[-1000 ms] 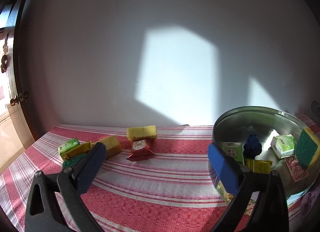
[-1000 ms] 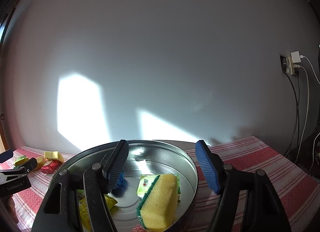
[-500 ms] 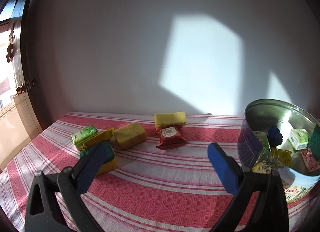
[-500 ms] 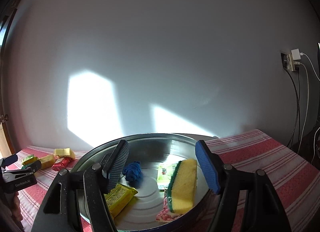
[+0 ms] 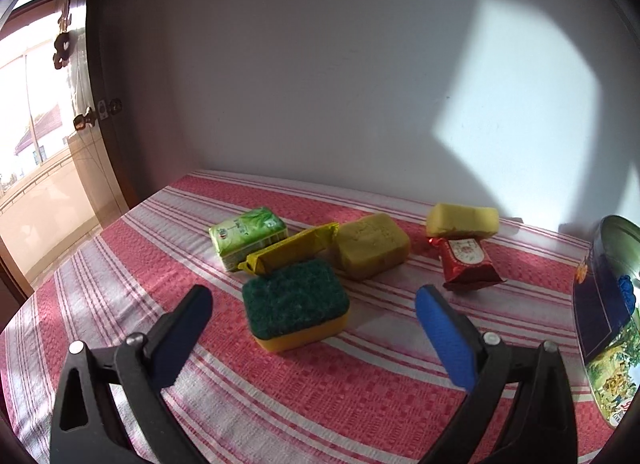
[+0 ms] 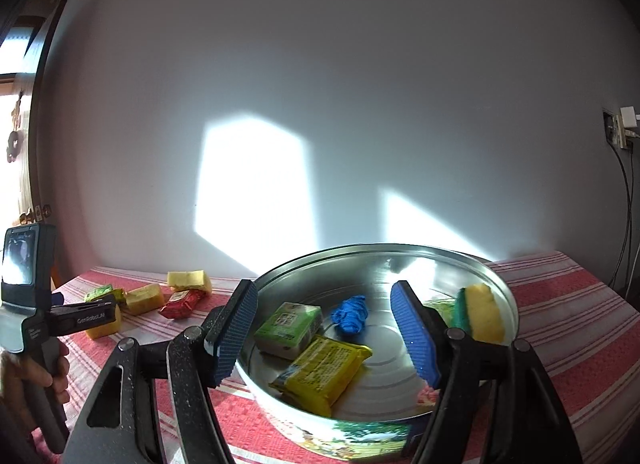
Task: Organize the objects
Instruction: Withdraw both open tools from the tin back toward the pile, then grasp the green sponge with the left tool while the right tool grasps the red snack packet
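My left gripper (image 5: 316, 328) is open and empty, just short of a green-topped yellow sponge (image 5: 296, 308) on the striped cloth. Behind the sponge lie a green packet (image 5: 248, 236), a yellow wrapper (image 5: 292, 252), a yellow block (image 5: 370, 246), a red packet (image 5: 466, 264) and a yellow sponge (image 5: 462, 219). My right gripper (image 6: 324, 328) is open and empty above the round metal tin (image 6: 400, 260). The tin holds a green packet (image 6: 290, 328), a yellow packet (image 6: 320, 368), a blue bundle (image 6: 352, 314) and a sponge (image 6: 480, 314).
The tin (image 5: 608, 328) stands at the right edge in the left wrist view. A white wall runs behind the table. A dark door frame (image 5: 104, 75) stands at the left. A wall socket with cables (image 6: 620, 127) is at the right. The left gripper (image 6: 60, 320) shows in the right wrist view.
My left gripper has swung left and down from the tin toward the loose items, closing on the green-topped sponge. My right gripper has pulled back from the tin and turned left.
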